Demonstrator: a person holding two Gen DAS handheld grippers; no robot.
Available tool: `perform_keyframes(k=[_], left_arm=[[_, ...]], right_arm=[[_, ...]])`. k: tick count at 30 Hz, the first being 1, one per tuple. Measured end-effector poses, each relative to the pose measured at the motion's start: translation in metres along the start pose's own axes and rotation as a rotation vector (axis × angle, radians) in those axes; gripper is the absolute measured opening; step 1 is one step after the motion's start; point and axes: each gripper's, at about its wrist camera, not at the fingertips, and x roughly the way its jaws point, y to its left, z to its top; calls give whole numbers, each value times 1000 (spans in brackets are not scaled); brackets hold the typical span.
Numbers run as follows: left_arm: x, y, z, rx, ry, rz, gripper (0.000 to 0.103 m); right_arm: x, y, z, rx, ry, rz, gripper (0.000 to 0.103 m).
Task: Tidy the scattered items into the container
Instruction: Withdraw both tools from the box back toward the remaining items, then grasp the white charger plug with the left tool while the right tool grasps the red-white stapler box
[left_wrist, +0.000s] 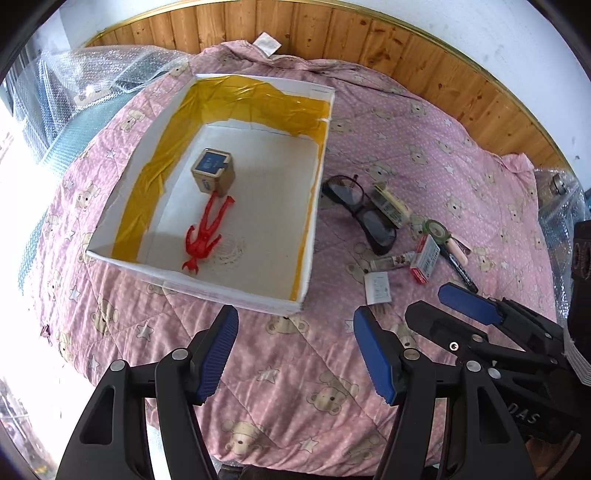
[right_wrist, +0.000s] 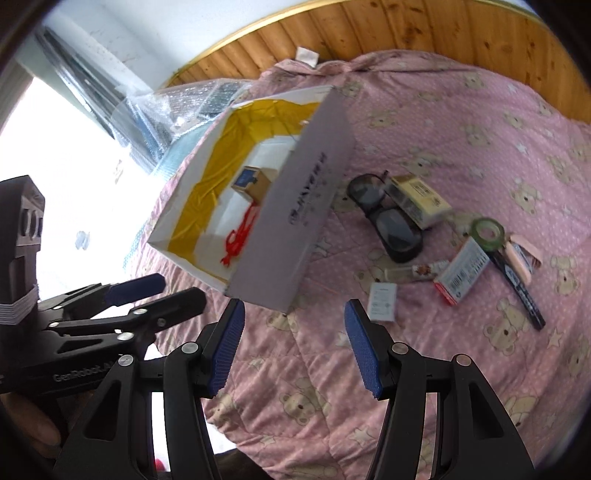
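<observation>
left gripper (left_wrist: 293, 354) spread, empty | right gripper (right_wrist: 293, 345) spread, empty | box (left_wrist: 207, 291) on bed (left_wrist: 295, 387): figure (left_wrist: 203, 236), cube (left_wrist: 214, 171) | glasses (left_wrist: 364, 214) beside box

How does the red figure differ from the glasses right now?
The red figure lies inside the white box, next to a small brown box; the glasses lie outside it on the pink quilt. The figure is bright red plastic, the glasses dark-framed. Neither is held by a claw.
</observation>
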Motion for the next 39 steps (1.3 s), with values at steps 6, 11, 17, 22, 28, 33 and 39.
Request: perform_keyframes(k=[6,11,17,22,28,33,39], left_arm=[[8,-35,-3,15,26,15,66],[23,-58,-7,15,48,29,66],[44,-74,-10,10,75,7,66],[74,-82,-3,11,117,-58,66],[111,-91,7,8,159,-114,66],[135,-95,13,17,200,-127,66],[166,-97,18,12,242,-134,66]], right_arm=[[-3,-47,-14,83,15,21,60],[4,-76,-23,122,47,33,60],[11,-97,-24,126,72,7,60],[7,-118,-16,155,72,-59,60],[11,-146,6,228,77,-110,60],[25,-160,21,293,111,-91,60],[52,-171,33,359,162,-87,60]])
